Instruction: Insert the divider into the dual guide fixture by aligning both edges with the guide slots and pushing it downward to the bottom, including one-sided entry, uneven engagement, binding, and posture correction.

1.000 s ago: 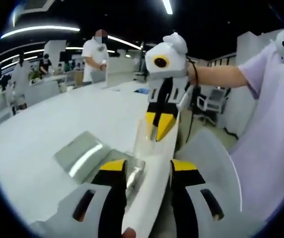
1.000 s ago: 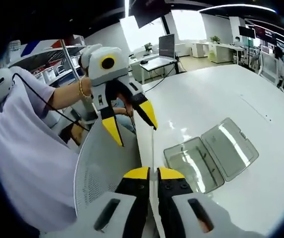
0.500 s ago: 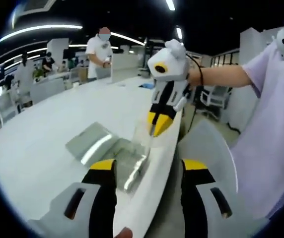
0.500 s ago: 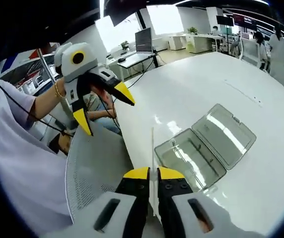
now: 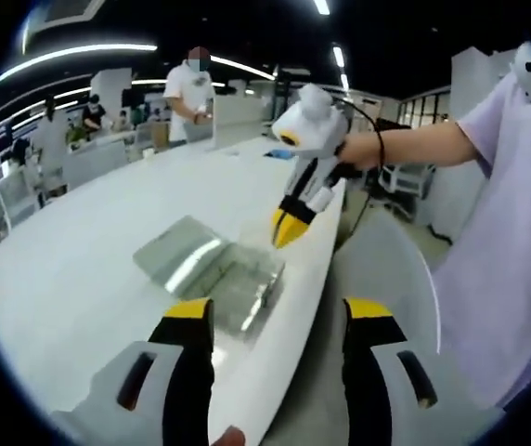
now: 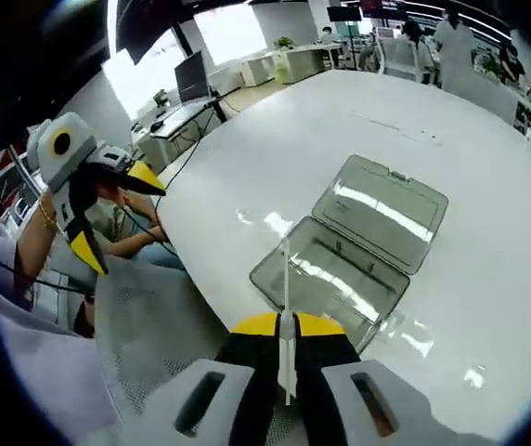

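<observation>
The guide fixture is a clear plastic box (image 6: pixel 340 279) with its lid (image 6: pixel 382 209) folded open flat on the white table (image 6: pixel 488 307). My right gripper (image 6: pixel 286 325) is shut on the divider (image 6: pixel 285 274), a thin clear sheet seen edge-on and rising over the box's near rim. In the left gripper view the right gripper (image 5: pixel 289 228) hangs tip-down just above the near corner of the box (image 5: pixel 238 279). My left gripper (image 5: pixel 279 316) is open with nothing between its jaws, short of the box. It shows at the left of the right gripper view as the left gripper (image 6: pixel 117 216), off the table's edge.
A grey mesh chair back (image 6: pixel 145 344) stands below the table's curved edge (image 5: pixel 284 307). A person (image 5: pixel 191 88) stands at the far end of the table, with others at desks behind. The person's sleeve (image 5: pixel 507 232) is at the right.
The right gripper has carried the divider forward and down towards the box. The left gripper's jaws stand a little wider apart, and it has drawn away from the right one.
</observation>
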`<move>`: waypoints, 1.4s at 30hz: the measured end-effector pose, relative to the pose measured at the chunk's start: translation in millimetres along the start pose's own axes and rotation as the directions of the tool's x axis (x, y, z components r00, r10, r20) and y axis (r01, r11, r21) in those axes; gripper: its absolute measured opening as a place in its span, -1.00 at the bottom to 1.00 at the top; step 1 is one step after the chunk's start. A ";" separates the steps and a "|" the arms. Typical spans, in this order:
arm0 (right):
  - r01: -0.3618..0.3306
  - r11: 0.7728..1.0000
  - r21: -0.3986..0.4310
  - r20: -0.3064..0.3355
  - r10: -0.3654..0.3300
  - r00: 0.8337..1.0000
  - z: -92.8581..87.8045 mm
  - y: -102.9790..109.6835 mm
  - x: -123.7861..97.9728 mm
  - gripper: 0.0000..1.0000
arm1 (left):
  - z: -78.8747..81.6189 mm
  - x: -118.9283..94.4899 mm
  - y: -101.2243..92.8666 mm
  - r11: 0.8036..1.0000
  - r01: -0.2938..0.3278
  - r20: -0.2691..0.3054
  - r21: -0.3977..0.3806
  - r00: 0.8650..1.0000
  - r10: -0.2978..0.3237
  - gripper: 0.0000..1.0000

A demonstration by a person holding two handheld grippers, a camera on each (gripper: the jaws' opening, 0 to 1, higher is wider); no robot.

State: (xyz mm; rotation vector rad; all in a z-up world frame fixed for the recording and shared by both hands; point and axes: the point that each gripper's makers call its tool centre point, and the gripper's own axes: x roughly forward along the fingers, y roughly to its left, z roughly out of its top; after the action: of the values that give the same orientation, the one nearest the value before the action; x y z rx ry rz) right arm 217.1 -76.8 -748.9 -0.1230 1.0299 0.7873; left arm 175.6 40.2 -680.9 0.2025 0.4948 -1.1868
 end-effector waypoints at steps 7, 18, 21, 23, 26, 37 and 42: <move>0.068 0.987 0.148 0.011 -0.071 0.997 0.5 -7.7 4.3 -1.00 | -6.0 0.4 2.4 1.000 0.021 0.008 0.007 1.000 -0.021 0.08; 0.165 0.939 0.302 -0.044 -0.159 0.986 -2.0 -18.9 13.6 -1.00 | -10.4 2.8 4.2 0.998 0.057 0.019 0.019 0.998 -0.057 0.07; 0.198 0.930 0.309 -0.062 -0.187 0.980 -2.5 -21.3 16.0 -1.00 | -12.0 3.4 6.1 0.998 0.068 0.024 0.015 0.997 -0.068 0.07; 0.221 0.921 0.321 -0.075 -0.208 0.975 -3.1 -24.5 17.7 -1.00 | -12.3 3.3 6.8 0.997 0.073 0.029 0.015 0.997 -0.073 0.07; 0.235 0.894 0.381 -0.071 -0.225 0.972 1.1 -29.6 20.1 -1.00 | -13.2 3.0 9.4 0.997 0.082 0.036 0.015 0.996 -0.083 0.07; 0.316 0.823 0.472 -0.129 -0.291 0.948 6.3 -50.9 30.7 -1.00 | -14.9 2.2 16.9 0.995 0.103 0.048 0.011 0.993 -0.104 0.06; 0.373 0.802 0.467 -0.178 -0.327 0.928 7.0 -54.7 31.9 -1.00 | -14.8 2.6 20.6 0.994 0.109 0.053 0.007 0.993 -0.109 0.05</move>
State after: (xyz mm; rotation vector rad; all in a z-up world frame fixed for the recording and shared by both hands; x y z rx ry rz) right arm 265.7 -96.5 -785.0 0.0935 1.2216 0.1617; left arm 191.5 51.6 -697.3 0.1486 0.4609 -1.2966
